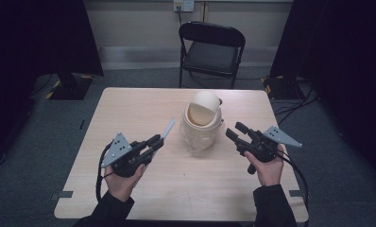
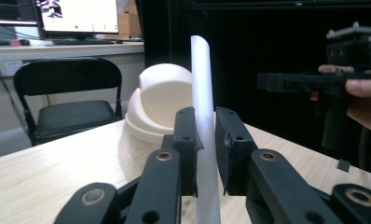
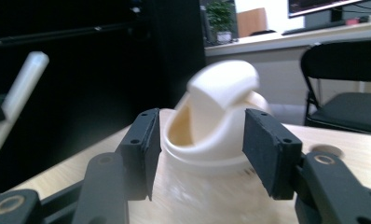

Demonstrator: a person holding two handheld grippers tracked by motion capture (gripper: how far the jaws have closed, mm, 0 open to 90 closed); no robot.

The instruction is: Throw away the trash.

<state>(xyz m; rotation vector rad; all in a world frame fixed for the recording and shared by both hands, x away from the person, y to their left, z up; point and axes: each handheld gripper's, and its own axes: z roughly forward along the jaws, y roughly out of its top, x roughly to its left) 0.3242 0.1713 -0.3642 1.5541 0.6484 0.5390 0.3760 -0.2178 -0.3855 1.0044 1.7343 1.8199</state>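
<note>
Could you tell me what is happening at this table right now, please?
A person at a wooden table holds a claw in each hand. The left claw is shut on a white tube. The right claw is open, with nothing between its jaws, facing a cream swing-lid bin whose flap is tipped open.
</note>
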